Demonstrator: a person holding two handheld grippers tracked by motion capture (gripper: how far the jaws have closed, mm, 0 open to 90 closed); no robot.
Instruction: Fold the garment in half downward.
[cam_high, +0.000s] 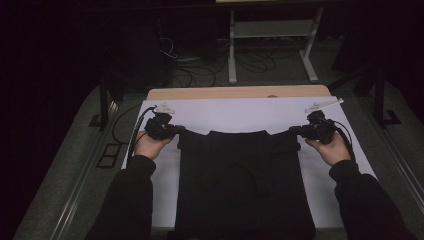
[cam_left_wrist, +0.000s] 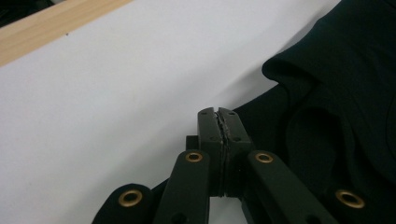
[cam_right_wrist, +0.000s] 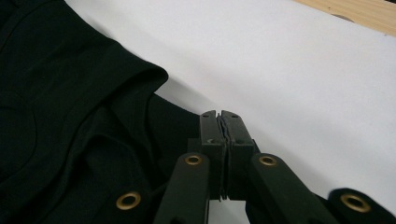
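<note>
I have a black T-shirt (cam_high: 245, 185) lying folded on the white sheet (cam_high: 235, 112) that covers the wooden tabletop (cam_high: 240, 92), its near end reaching the front edge. My left tongs (cam_high: 176, 129) sit at the shirt's far left corner and my right tongs (cam_high: 295, 130) at its far right corner, both pointing inward. In the left gripper view the jaws are clenched flat together (cam_left_wrist: 219, 126), and a thin ragged line runs down the seam between the pads; I judge that to be a pinch of cloth, though I cannot tell for sure. The right gripper view shows the same at my right tongs (cam_right_wrist: 219, 128), with the shirt's rolled fold (cam_right_wrist: 140, 74) just beside them.

What worries me: if either grip has only one layer, or only the very edge, lifting will peel the fold open or let that corner slip out. If my two hands rise unevenly, the far edge will skew and the shirt will drag crooked across the sheet. The near end overhangs, so a pull toward me could slide it off
</note>
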